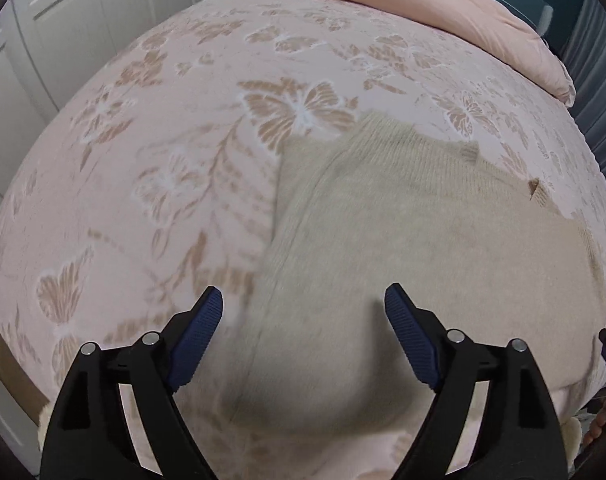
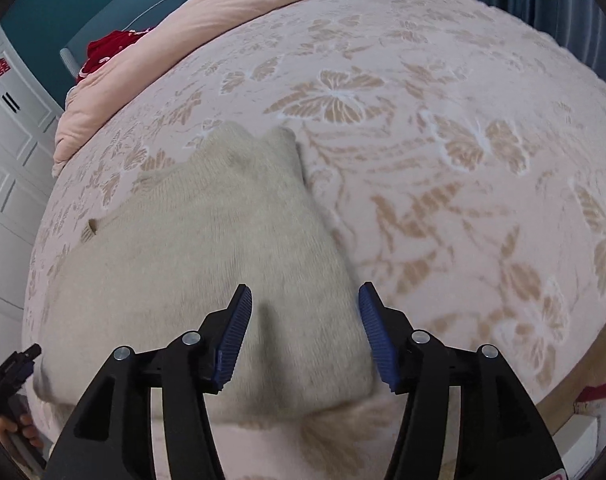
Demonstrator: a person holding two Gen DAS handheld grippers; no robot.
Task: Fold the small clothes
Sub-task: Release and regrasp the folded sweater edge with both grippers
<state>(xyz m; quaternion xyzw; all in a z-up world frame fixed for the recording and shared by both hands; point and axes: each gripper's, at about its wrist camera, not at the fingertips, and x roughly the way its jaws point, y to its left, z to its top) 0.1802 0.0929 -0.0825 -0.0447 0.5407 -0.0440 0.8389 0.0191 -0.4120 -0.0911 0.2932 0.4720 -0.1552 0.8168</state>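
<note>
Cream knit garment [image 1: 403, 240] lies flat, frame centre, on butterfly-print bed [image 1: 163, 140]. Left tool [image 1: 303, 300], right tool [image 2: 305, 296] both agape, empty, above near edge. Risk: pinching bedspread along with knit, dragging fold askew.

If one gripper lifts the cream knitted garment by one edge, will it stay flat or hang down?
The cream knitted garment would probably hang limp: it lies soft and flat on the bedspread, following its surface. Its fuzzy knit looks unlikely to slip between ribbed jaws. It seems light, though its folded layers may fall open when lifted.
</note>
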